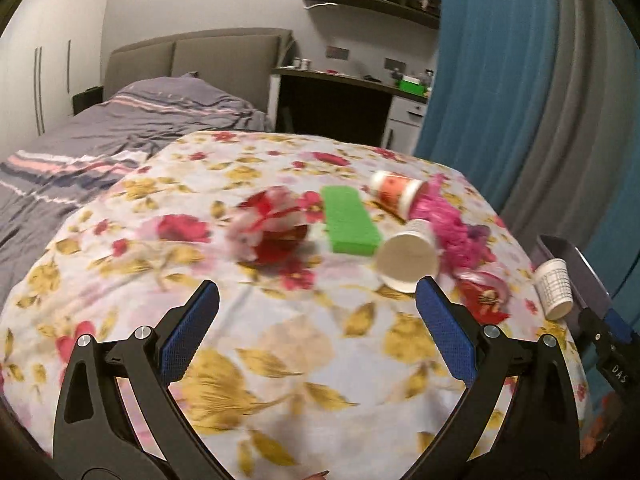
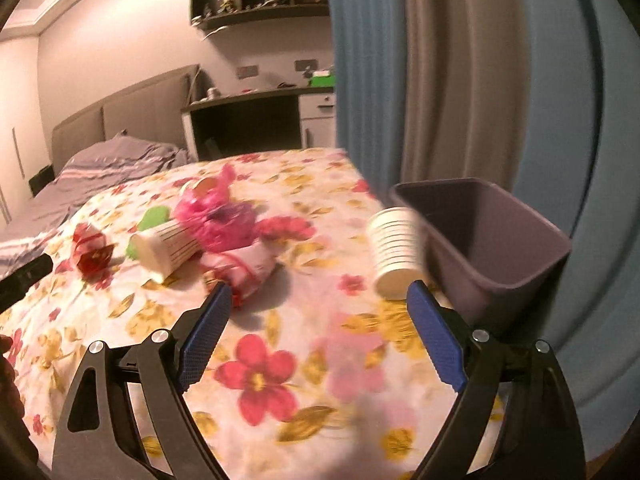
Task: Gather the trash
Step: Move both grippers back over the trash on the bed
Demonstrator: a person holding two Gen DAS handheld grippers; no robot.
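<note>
Both tongs, left (image 1: 318, 300) and right (image 2: 320, 302), spread wide and empty above littered floral cloth (image 2: 280, 360)

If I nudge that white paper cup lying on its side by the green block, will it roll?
Probably: the white paper cup lies on its side, so it may roll in a curve. It looks light and thin-walled, likely crushing under firm jaws. The rumpled floral cloth may slow it.

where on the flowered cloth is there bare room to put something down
The near part of the flowered cloth, between the left gripper and the litter, is bare. So is the far strip behind the green block. It is crowded mid-right: crumpled wrapper, paper cups, pink bag, toward the bin.
</note>
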